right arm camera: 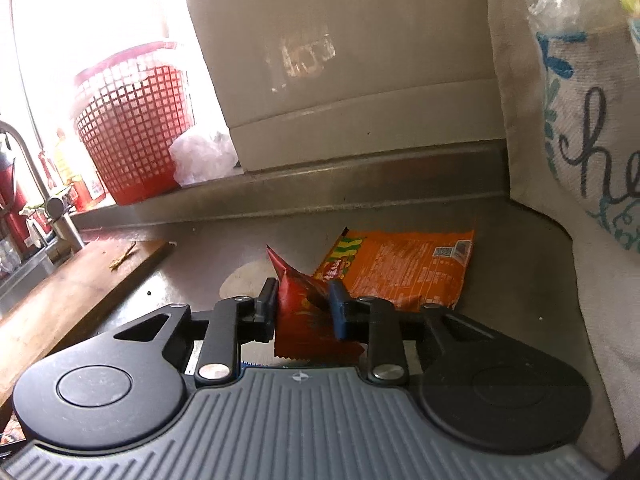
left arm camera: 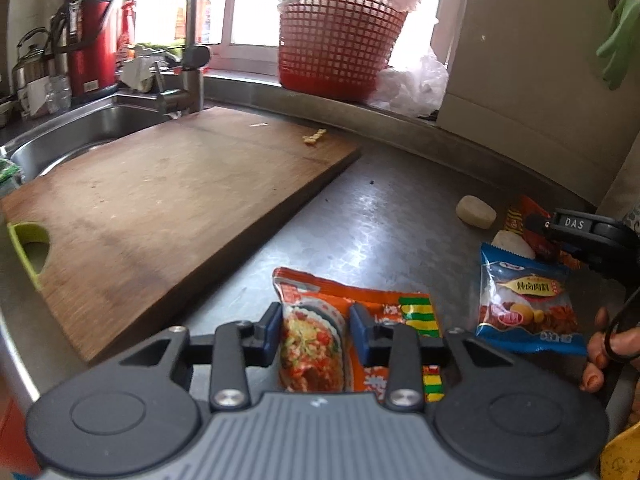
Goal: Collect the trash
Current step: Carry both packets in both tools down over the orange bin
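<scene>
My left gripper (left arm camera: 314,324) is shut on an orange instant-noodle wrapper (left arm camera: 312,344), its fingers pinching the crumpled pack over the steel counter (left arm camera: 372,216). My right gripper (right arm camera: 302,304) is shut on a small red sauce packet (right arm camera: 304,308); it also shows at the right edge of the left wrist view (left arm camera: 576,226). A second orange wrapper (right arm camera: 404,268) lies flat just beyond the right gripper. A blue snack packet (left arm camera: 528,308) lies on the counter right of the left gripper. Two white round pieces (left arm camera: 476,211) lie further back.
A wooden cutting board (left arm camera: 160,200) lies left, with a yellowish scrap at its far edge. A sink and tap (left arm camera: 192,40) are at back left. A red mesh basket (left arm camera: 340,36) and a crumpled clear plastic bag (left arm camera: 412,84) stand on the sill. A cloth hangs at right (right arm camera: 580,140).
</scene>
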The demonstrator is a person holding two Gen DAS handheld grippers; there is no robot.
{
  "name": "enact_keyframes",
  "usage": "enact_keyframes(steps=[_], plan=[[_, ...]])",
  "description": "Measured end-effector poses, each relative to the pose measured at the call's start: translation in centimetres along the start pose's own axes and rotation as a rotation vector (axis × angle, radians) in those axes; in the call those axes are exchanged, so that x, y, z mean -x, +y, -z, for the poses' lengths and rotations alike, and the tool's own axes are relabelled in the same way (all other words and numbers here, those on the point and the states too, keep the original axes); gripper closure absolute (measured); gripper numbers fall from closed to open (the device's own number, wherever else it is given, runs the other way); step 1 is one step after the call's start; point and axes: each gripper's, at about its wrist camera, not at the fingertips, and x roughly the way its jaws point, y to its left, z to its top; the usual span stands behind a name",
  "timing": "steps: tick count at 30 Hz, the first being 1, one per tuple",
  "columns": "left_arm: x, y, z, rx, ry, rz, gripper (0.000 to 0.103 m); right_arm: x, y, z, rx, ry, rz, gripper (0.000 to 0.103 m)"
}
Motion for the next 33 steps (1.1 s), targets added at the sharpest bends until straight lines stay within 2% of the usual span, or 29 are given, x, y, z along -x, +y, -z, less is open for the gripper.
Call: enact_keyframes(steps=[13,23,27,33], plan=[[3.9,0.3,0.6,0.024,-0.057,-0.11,0.072,0.8,-0.3,0.0,-0.061,-0.049,-0.032,0.077],[3.8,0.9,0.8,0.064,-0.087,-0.01,0.073,1.9,-0.2,-0.1,-0.107,-0.069,-0.06,0.078],[3.9,1.5,0.1,0.068,-0.099,0.028,0.073,2.2,0.1,-0.3,-0.124,-0.066,-0.1,0.078],[4.3,2.9,-0.7,0.07,-0.12,0.046,0.074,2.9,1.5,-0.2,-0.141,-0.048,-0.18,0.078]])
